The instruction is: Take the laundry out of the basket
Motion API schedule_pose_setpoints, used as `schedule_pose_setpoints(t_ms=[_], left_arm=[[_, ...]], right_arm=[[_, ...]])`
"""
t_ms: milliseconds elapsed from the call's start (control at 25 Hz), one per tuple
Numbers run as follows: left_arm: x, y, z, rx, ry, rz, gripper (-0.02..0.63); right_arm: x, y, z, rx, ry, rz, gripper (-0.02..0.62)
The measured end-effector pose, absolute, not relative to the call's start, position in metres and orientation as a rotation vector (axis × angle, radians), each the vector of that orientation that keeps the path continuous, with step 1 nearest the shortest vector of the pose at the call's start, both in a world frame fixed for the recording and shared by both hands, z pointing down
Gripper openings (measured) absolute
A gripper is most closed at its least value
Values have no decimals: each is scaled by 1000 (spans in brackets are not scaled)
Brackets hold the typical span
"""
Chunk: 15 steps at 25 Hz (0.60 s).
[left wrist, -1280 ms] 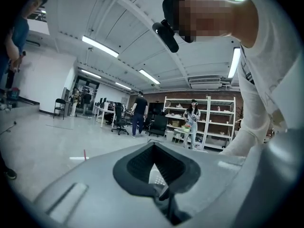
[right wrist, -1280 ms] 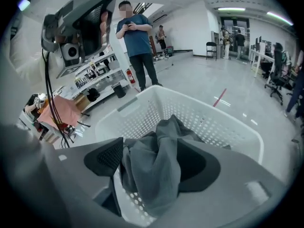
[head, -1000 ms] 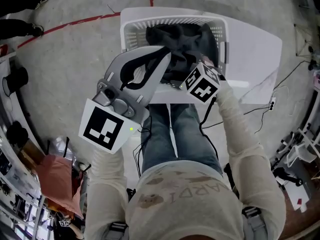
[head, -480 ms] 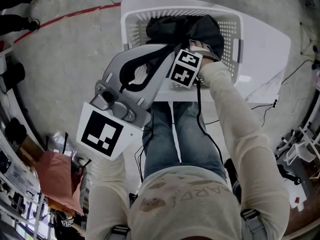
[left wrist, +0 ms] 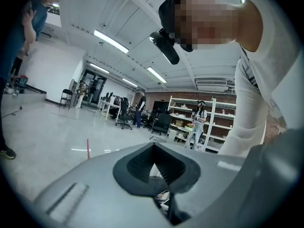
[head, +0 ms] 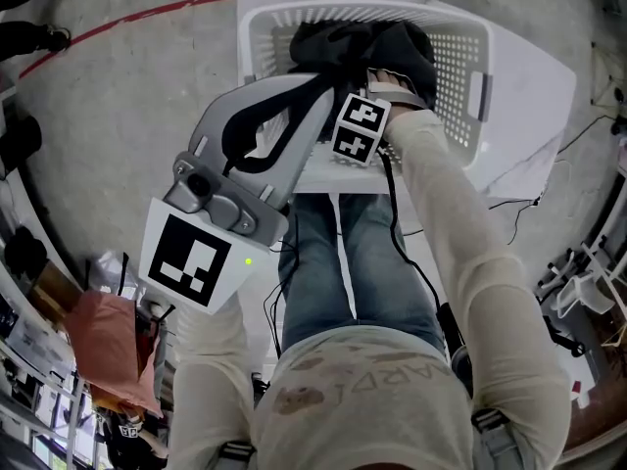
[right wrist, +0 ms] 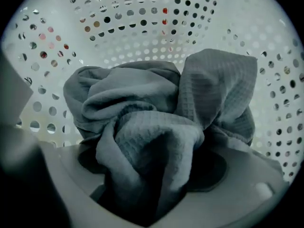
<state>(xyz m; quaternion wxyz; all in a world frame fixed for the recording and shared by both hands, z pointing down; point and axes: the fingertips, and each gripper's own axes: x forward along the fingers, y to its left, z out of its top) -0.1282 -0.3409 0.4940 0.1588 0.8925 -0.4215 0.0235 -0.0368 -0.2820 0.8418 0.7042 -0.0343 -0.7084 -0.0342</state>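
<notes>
Laundry: one dark grey waffle-weave cloth [head: 358, 47], crumpled into a heap inside the white perforated basket [head: 458, 62], which stands on the white tabletop [head: 534, 91].
Right gripper: right gripper [right wrist: 152, 175] is down inside the basket; its jaws are pinching a thick fold of the cloth, which fills the gap between them and bulges out above.
Left gripper: left gripper [head: 323, 86] is held raised at the near rim of the basket, not in the cloth; its jaws are pressed together at the tips with nothing between them.
Nearer hand: the right one, already on the cloth; its marker cube [head: 355, 130] sits just at the near rim.
Key relation: the heap lies straight ahead of the right jaws and piles up beyond them toward the far wall, with basket wall on every side. The bundle shows no clear long axis.
Step in hand: judged a grip made, lift not yet done.
Next move calls for: probably a lift straight up, high enough for the hanging folds to clear the rim.
Risk: loose folds may drag on the rim and pull the light basket along.
</notes>
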Motion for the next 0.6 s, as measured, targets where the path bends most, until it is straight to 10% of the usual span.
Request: schedule_pose_setpoints(t_ms=[240,600], left_arm=[[-130,-335,494,2555,-1204,84,0],[-127,-317,466,2581,-1215,97,0]], right_arm=[[-41,-285,835,-18,-1619,-122,262],[-53,-304,752,123,-1824,-81,164]])
